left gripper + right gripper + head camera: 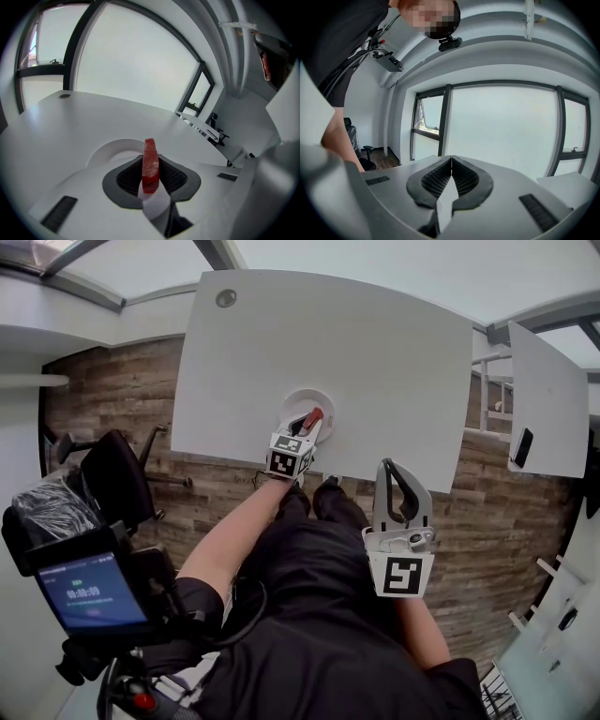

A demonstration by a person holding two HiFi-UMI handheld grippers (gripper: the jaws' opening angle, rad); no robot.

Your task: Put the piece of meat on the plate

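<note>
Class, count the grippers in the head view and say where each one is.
2. The left gripper, shut on the piece of meat, is over the white plate. The right gripper, jaws together and empty, is off the table, nearer the person.

- We've got wide open counter (pixel 375 362) all round the plate (pixel 300 393), mostly on the far and right sides.
- Over the plate sits only our left tool (pixel 306 425), clamped on the meat (pixel 315 414).
- Our right tool (pixel 394 470) hangs off the counter's near edge, well apart.
- An office chair (pixel 117 479) crowds the floor to the left.
</note>
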